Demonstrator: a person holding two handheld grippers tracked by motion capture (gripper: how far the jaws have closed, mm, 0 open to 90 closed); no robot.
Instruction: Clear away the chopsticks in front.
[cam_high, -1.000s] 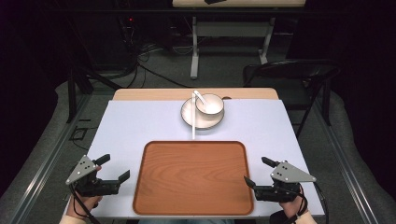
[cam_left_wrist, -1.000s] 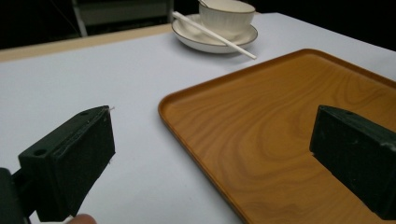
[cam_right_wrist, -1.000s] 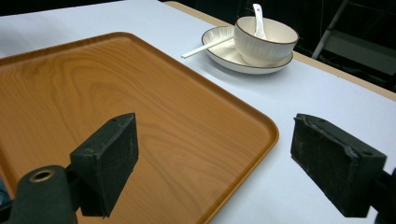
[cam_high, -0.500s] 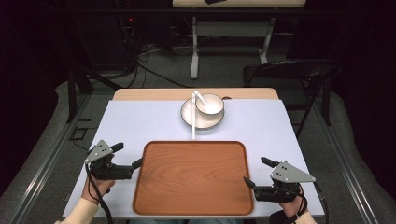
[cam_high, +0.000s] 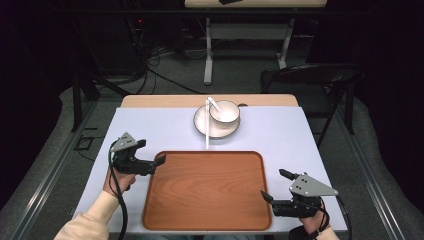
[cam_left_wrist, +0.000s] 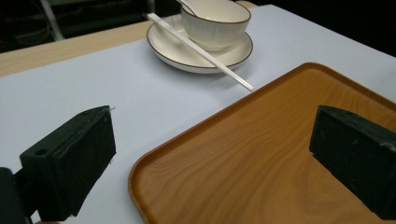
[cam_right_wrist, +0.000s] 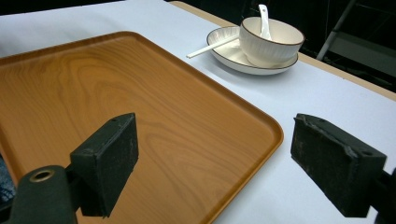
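A wooden tray (cam_high: 207, 192) lies at the near middle of the pale table cover. Beyond it a white bowl (cam_high: 225, 112) with a white spoon (cam_high: 213, 104) stands on a white plate (cam_high: 201, 123), and white chopsticks (cam_high: 207, 132) rest from the plate down toward the tray. My left gripper (cam_high: 151, 152) is open at the tray's left far corner, one jaw over the tray (cam_left_wrist: 261, 154) and one over the cover. My right gripper (cam_high: 275, 185) is open at the tray's right edge, straddling the rim (cam_right_wrist: 275, 133). Both grippers hold nothing.
A black folding chair (cam_high: 310, 77) stands behind the table's right far corner. Cables (cam_high: 165, 55) and a table leg (cam_high: 208, 50) lie on the dark floor beyond. A strip of bare wood (cam_high: 160, 101) shows along the table's far edge.
My left gripper has moved forward and to the right, from the near left corner up to the tray's left far corner. The right gripper has stayed put.
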